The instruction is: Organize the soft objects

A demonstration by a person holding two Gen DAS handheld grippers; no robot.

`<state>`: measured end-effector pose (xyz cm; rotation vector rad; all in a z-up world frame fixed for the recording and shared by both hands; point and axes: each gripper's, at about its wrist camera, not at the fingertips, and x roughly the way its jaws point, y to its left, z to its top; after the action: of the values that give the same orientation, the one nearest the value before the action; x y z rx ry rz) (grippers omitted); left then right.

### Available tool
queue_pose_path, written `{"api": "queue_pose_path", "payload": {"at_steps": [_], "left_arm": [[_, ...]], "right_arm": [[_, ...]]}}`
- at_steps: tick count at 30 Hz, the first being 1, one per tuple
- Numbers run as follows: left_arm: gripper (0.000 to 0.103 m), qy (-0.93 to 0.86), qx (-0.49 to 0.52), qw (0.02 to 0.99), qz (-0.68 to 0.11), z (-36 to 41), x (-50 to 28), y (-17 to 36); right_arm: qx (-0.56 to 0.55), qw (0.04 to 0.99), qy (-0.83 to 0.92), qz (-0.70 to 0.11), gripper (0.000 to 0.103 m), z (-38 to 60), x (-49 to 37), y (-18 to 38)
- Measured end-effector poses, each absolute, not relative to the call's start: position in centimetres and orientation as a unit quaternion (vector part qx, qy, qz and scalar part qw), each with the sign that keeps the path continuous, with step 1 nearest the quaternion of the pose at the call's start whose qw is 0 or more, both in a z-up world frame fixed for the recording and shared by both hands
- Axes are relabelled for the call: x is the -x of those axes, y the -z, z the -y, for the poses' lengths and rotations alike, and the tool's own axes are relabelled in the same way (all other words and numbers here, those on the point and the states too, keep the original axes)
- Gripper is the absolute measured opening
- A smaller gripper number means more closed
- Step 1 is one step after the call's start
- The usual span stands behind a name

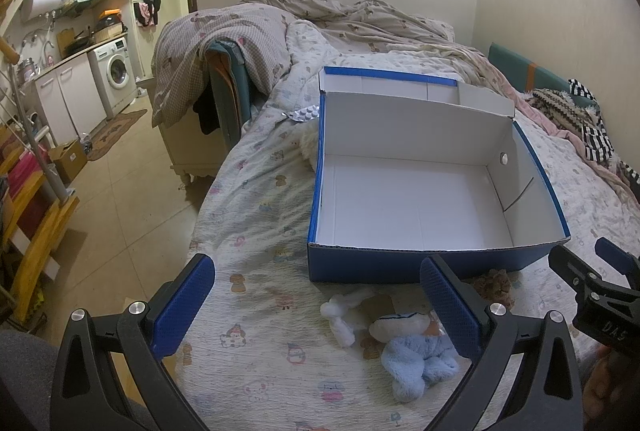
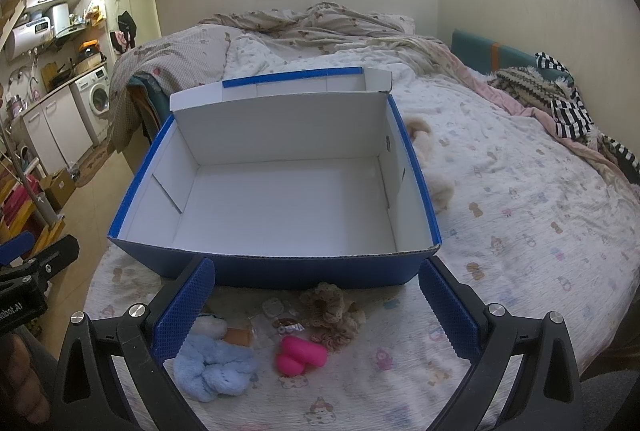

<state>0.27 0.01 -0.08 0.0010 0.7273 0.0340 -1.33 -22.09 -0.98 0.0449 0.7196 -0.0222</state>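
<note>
We start from the soft toys: a light blue plush (image 2: pixel 214 367), a pink toy (image 2: pixel 300 353) and a beige lacy scrunchie (image 2: pixel 330 311) lie on the bed (image 2: pixel 540 231) just in front of the blue box (image 2: pixel 280 271), near its front wall. A small white plush (image 1: pixel 340 315) sits to the left of the blue one, also in front of the box. Another cream plush (image 2: pixel 438 187) lies against the box's right wall, outside it. The box stands open, lid folded back, and we see nothing in it.

Our left gripper (image 1: pixel 320 311) and right gripper (image 2: pixel 316 311) both hang above the toys in front of the box, jaws spread wide and holding nothing.

We judge the sorting has not begun: no toy is in the box yet. The next move calls for lowering one gripper over a toy, most likely the blue plush or the pink one, closing on its bulk, then lifting it over the front wall. Soft fabric may slip or snag.
</note>
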Motion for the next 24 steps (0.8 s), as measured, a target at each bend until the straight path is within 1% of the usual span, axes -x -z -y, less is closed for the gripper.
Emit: {"api": "queue_pose_path", "payload": {"at_steps": [7,9,13,18,24], "left_arm": [[0.103,-0.020,0.000,0.934,-0.356,0.1,0.0,0.2],[0.103,-0.019,-0.001,0.928,-0.373,0.0,-0.1,0.2],[0.103,-0.016,0.002,0.924,-0.383,-1.1,-0.1,-1.0],[0.102,-0.034,0.004,0.907,-0.421,-2.6,-1.4,-1.1],[0.103,-0.028,0.021,0.866,-0.498,-3.2,-3.6,1.1]], "right_arm": [[-0.017,0.934,0.009,-0.356,0.103,21.9,1.2,0.9],[-0.020,0.934,0.009,-0.357,0.103,22.0,1.2,0.9],[-0.052,0.921,-0.010,-0.386,0.103,22.9,0.7,1.1],[-0.059,0.904,-0.021,-0.422,0.103,23.9,-0.2,0.5],[-0.070,0.872,-0.040,-0.484,0.103,24.9,-2.2,1.0]]}}
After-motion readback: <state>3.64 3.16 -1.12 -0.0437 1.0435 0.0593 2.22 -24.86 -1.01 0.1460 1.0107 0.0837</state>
